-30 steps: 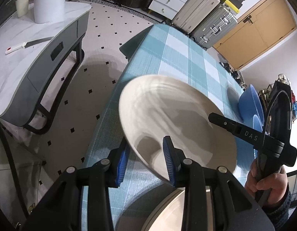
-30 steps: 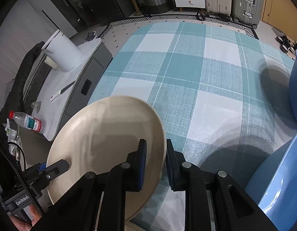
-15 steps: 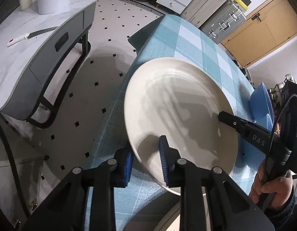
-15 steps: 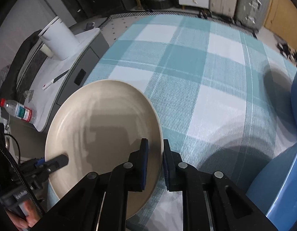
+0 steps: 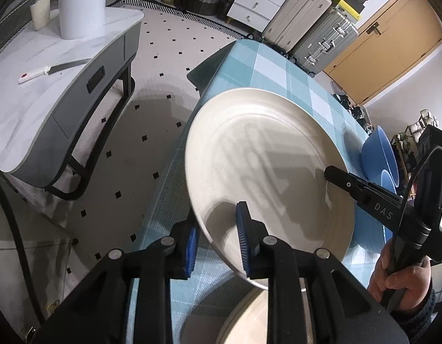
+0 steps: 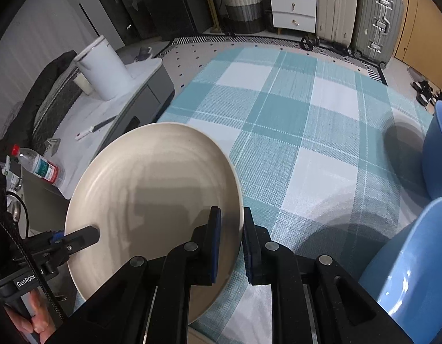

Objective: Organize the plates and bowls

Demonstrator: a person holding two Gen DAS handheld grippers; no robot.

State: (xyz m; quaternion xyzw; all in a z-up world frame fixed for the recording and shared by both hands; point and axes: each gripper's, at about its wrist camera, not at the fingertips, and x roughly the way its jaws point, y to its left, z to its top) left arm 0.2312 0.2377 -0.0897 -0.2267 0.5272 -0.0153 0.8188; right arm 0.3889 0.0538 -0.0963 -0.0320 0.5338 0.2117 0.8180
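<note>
A single cream plate (image 5: 266, 166) is held tilted above the table (image 5: 278, 66), gripped at opposite rims. It is clamped at 7 o'clock by the left hand-held gripper (image 5: 218, 243) and at 3 o'clock by the right hand-held gripper (image 6: 229, 243). Two blue bowls (image 6: 438, 154) are cut off at 3 o'clock. A second plate's rim (image 5: 238, 315) is half hidden at 6 o'clock.

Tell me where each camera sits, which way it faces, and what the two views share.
Left wrist: on the left gripper, angled down along its fingers at the cream plate and table edge; the right gripper and the hand holding it show.
Right wrist: on the right gripper, angled down across the checked tablecloth; the left gripper and its hand show.
Shared: the plate, pinched at opposite rims, the blue bowls, the tablecloth.
</note>
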